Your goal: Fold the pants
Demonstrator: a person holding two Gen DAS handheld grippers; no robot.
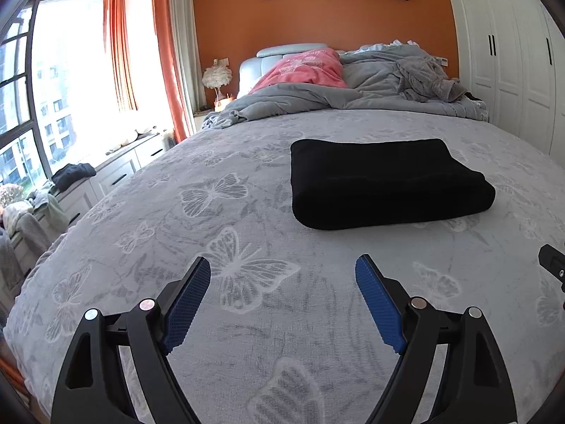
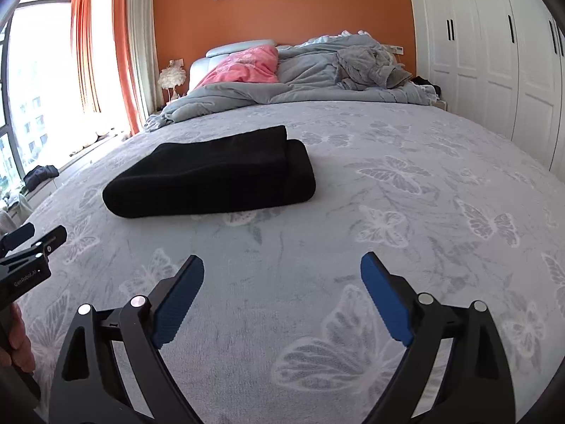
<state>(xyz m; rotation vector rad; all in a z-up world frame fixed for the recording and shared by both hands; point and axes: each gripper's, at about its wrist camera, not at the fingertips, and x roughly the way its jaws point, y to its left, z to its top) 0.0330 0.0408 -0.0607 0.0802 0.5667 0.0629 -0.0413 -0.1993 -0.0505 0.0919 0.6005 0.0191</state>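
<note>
- The black pants [image 1: 385, 183] lie folded into a thick, neat rectangle on the bed [image 1: 247, 212], resting on its grey butterfly-patterned cover, well short of the rumpled grey duvet [image 1: 317, 95] and pink pillow [image 1: 303, 69] at the headboard end.
- The left tool [image 1: 282, 272] has its two blue-padded fingers [image 1: 187, 304] spread wide apart; nothing is between them and they touch nothing, hovering over the bed cover on the near side of the pants.
- The right tool [image 2: 282, 268] is likewise spread wide, its blue pads [image 2: 386, 300] holding nothing and clear of the fabric, also on the near side of the pants.
- In the right wrist view the pants [image 2: 212, 180] sit ahead and to the left; in the left wrist view they sit ahead and to the right, so they lie between the two tools' lines of sight.
- The left tool [image 2: 39, 236] shows at the left edge of the right wrist view, with part of the person's hand [image 2: 16, 339] gripping its handle.
- A sliver of the right tool [image 1: 554, 261] shows at the right edge of the left wrist view, near the pants' near right corner but apart from them.
</note>
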